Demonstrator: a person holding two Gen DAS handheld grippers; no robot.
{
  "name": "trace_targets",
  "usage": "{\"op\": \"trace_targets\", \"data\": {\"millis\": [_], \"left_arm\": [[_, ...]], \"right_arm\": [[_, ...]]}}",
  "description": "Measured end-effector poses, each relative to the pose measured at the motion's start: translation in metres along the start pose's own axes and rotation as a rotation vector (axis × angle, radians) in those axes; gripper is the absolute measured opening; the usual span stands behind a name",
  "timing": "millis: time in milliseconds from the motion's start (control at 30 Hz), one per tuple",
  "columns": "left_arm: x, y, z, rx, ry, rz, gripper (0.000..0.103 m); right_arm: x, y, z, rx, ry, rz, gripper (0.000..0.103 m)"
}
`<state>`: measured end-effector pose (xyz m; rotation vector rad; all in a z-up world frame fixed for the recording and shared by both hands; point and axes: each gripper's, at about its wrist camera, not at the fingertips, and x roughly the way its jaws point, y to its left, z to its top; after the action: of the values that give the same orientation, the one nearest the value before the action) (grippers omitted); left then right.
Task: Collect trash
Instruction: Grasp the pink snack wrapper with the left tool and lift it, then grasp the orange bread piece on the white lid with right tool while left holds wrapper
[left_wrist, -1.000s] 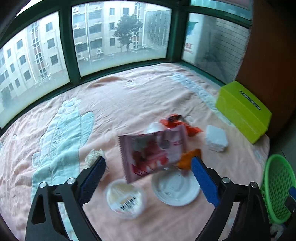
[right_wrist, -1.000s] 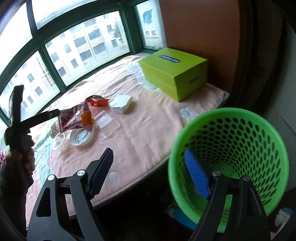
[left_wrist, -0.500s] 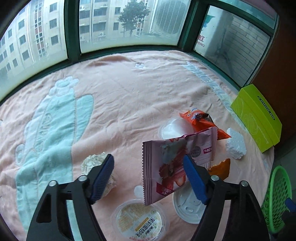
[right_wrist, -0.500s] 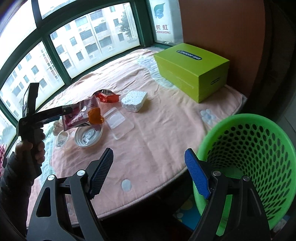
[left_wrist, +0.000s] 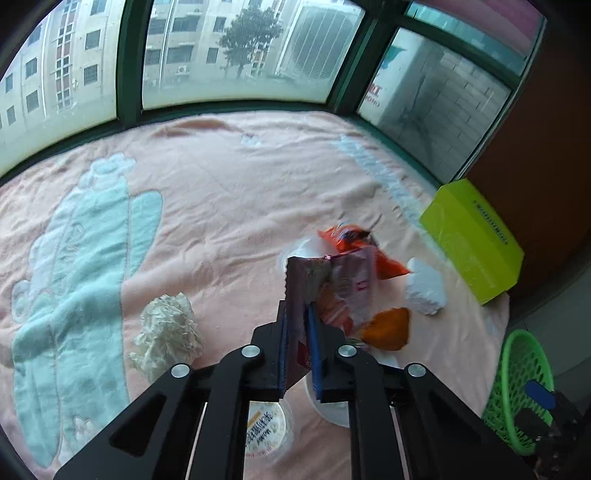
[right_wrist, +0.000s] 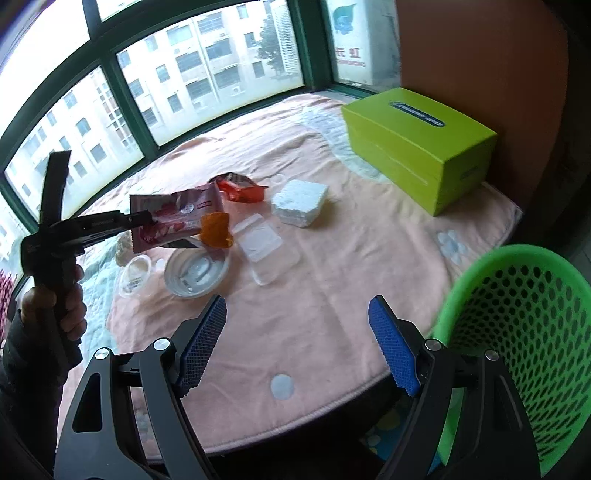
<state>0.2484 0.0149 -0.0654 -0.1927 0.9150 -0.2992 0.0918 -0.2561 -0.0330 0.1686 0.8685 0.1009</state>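
A pink snack wrapper (left_wrist: 332, 284) is pinched at its lower end by my left gripper (left_wrist: 297, 314), which is shut on it above the pink blanket. The right wrist view shows the same wrapper (right_wrist: 173, 218) lifted off the table, held out from the left gripper (right_wrist: 144, 219) in a person's hand (right_wrist: 62, 302). My right gripper (right_wrist: 297, 343) stands open and empty over the table's near edge. The green mesh basket (right_wrist: 517, 332) is just to its right, below table height.
On the blanket lie a red-orange wrapper (right_wrist: 240, 188), an orange scrap (right_wrist: 216, 230), a white foam block (right_wrist: 301, 201), a clear plastic tray (right_wrist: 266, 251), a white bowl (right_wrist: 195, 273), a small lidded cup (right_wrist: 135, 277) and crumpled paper (left_wrist: 166, 332). A lime-green box (right_wrist: 417, 144) stands at the back right.
The left jaws have closed onto the pink wrapper, which hung between them while open. The right gripper has shifted left from over the basket toward the table edge.
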Motion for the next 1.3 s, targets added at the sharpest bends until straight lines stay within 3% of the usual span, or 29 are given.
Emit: {"op": "trace_targets", "data": {"millis": [233, 700, 933, 1300], "left_arm": [[-0.037, 0.001, -0.001, -0.019, -0.064, -0.017, 0.006], [-0.111, 0.021, -0.008, -0.064, -0.193, -0.047, 0.006], [-0.126, 0.029, -0.015, -0.082, -0.213, -0.053, 0.006], [-0.118, 0.039, -0.02, -0.113, -0.198, -0.066, 0.006]], "right_arm": [[0.017, 0.022, 0.007, -0.05, 0.004, 0.038, 0.078], [0.073, 0.066, 0.022, -0.137, 0.078, 0.187, 0.065], [0.108, 0.079, 0.03, -0.195, 0.121, 0.239, 0.061], [0.139, 0.09, 0.038, -0.35, 0.116, 0.265, 0.06]]}}
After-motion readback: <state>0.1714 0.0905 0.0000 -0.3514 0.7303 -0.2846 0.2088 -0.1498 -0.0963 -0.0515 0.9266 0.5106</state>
